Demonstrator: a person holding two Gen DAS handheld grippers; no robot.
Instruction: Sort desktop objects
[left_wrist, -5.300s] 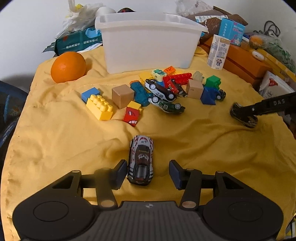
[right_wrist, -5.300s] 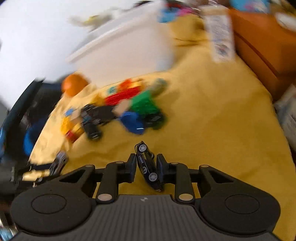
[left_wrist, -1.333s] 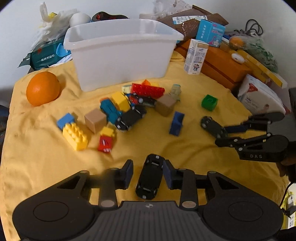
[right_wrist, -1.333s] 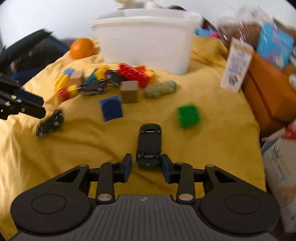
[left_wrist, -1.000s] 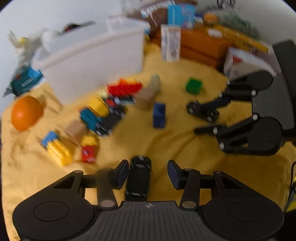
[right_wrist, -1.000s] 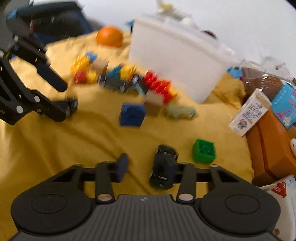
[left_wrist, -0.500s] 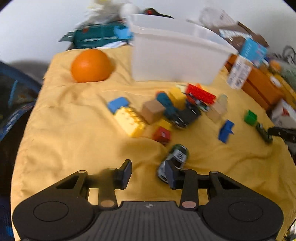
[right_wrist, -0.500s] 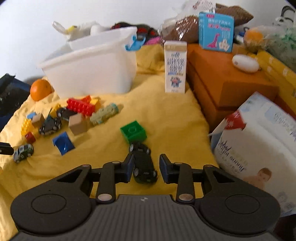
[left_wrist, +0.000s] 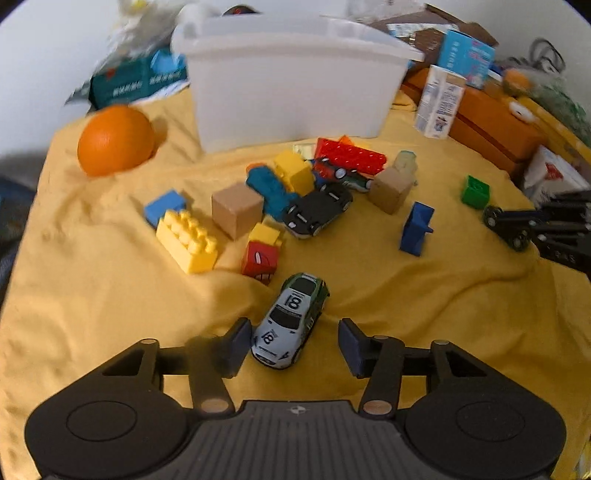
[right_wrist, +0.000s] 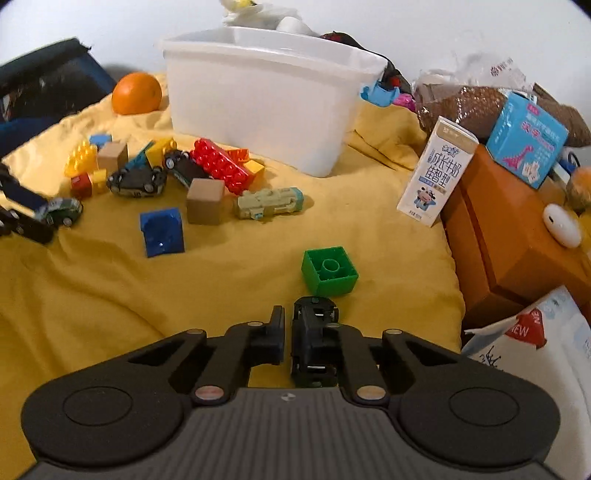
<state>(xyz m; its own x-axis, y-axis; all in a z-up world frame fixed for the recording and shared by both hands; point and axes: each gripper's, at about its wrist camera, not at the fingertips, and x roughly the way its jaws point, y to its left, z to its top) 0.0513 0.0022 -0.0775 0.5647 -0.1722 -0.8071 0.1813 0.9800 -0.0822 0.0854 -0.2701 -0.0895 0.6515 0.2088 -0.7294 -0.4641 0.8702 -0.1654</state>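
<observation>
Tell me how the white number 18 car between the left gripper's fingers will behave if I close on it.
The white car sits skewed between the open left gripper, so closing may swivel it straight. On wheels, it could roll forward on the rumpled yellow cloth. It looks rigid, so probably a firm pinch.

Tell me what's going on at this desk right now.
A person is sorting toys on a yellow cloth with a tool in each hand. The left tool is open around a white and green toy car lying on the cloth. The right tool has a black toy car between its fingers, just short of a green block. The other blocks and cars lie before a white bin.
</observation>
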